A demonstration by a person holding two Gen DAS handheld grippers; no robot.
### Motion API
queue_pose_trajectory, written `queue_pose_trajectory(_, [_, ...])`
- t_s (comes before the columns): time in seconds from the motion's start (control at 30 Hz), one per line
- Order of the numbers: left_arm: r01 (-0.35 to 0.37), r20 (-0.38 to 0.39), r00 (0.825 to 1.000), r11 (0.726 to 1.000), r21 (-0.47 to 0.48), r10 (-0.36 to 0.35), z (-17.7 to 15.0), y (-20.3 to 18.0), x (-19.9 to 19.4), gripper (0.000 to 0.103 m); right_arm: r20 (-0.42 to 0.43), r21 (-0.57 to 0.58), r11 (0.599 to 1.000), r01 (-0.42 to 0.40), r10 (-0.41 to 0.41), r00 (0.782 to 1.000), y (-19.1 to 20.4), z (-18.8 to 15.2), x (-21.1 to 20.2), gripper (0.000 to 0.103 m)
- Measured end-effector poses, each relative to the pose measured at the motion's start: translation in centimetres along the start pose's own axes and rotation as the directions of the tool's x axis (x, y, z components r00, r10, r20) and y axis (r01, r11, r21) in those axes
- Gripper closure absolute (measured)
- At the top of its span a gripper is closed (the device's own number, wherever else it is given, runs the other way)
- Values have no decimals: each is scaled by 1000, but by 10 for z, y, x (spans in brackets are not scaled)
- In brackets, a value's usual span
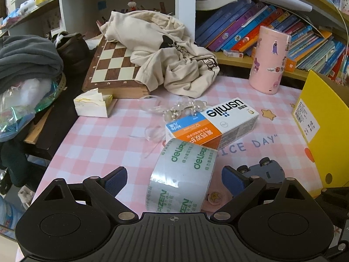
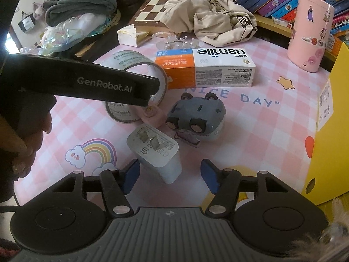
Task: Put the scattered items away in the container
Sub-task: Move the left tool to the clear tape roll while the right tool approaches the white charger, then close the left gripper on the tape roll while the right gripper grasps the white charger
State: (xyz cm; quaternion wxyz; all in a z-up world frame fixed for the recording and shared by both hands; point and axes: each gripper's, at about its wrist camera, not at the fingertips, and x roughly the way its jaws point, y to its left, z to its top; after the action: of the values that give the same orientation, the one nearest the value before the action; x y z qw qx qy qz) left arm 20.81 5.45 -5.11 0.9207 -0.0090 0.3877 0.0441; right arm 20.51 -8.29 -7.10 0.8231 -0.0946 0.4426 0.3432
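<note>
A roll of clear Deli tape (image 1: pixel 182 174) stands on edge on the pink checked mat, between the open fingers of my left gripper (image 1: pixel 174 180). Behind it lies a usmile toothpaste box (image 1: pixel 212 123); an overturned grey toy car (image 1: pixel 265 170) lies to its right. In the right wrist view my right gripper (image 2: pixel 170 178) is open around a white plug charger (image 2: pixel 158 152) lying prongs up. The tape (image 2: pixel 128 83), box (image 2: pixel 207 68) and car (image 2: pixel 196 116) lie beyond it, with the left gripper's body across the tape. The yellow container (image 2: pixel 325 142) stands at the right edge.
A chessboard (image 1: pixel 113 65) with a cream shirt (image 1: pixel 172 52) over it fills the back. A pink sticker-covered cylinder (image 1: pixel 269 61), a clear beaded hair ornament (image 1: pixel 181 109), a small white box (image 1: pixel 93 106), a small pink item (image 2: pixel 151 114) by the car and shelved books (image 1: pixel 283 28) are nearby.
</note>
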Motion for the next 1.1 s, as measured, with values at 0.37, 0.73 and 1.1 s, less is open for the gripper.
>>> queue_pose_trajectory(0.37, [8, 7, 1000, 1000, 21, -8, 1, 0, -1, 10, 47, -55, 998, -27, 30, 998, 9, 4, -3, 54])
queue_pose_trajectory(0.73, [54, -4, 999, 998, 39, -54, 0, 0, -4, 58, 44, -65, 998, -11, 14, 999, 8, -1, -7, 61])
queue_pose_trajectory(1.1, [178, 38, 984, 977, -113, -175, 5, 17, -28, 60, 46, -23, 1000, 21, -20, 999, 1, -4, -14, 62])
